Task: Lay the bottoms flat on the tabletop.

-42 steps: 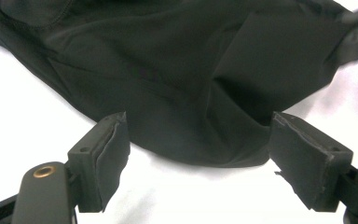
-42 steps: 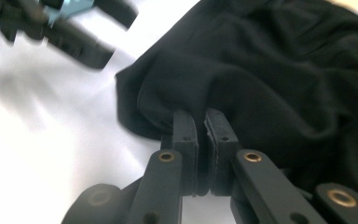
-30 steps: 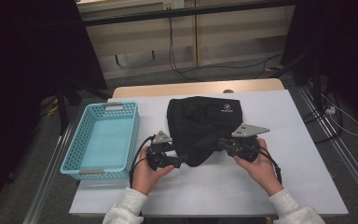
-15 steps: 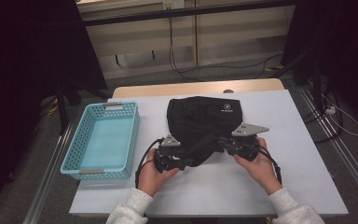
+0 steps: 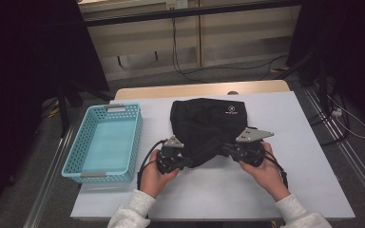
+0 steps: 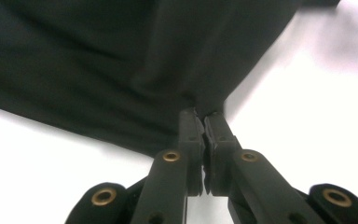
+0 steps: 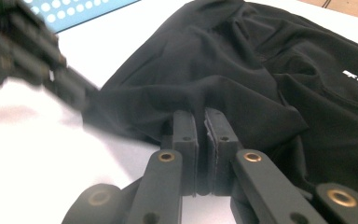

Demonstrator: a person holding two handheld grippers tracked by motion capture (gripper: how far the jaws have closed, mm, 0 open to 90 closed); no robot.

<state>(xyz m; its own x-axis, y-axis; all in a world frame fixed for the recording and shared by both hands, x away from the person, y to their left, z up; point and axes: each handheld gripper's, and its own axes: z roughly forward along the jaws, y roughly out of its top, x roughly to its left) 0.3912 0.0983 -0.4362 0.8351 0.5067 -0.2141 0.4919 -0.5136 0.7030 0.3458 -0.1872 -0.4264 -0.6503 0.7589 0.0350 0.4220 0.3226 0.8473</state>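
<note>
The white table (image 5: 228, 190) carried a black garment (image 5: 209, 123) with a small white logo at its centre and an empty turquoise basket (image 5: 102, 142) well apart to its left. The garment's near hem lay toward the person. The right gripper (image 7: 200, 116) was clenched on that hem at its right side. The left gripper (image 6: 200, 114) had just been closing and was clamped on the hem's left corner, fabric between its jaws.
</note>
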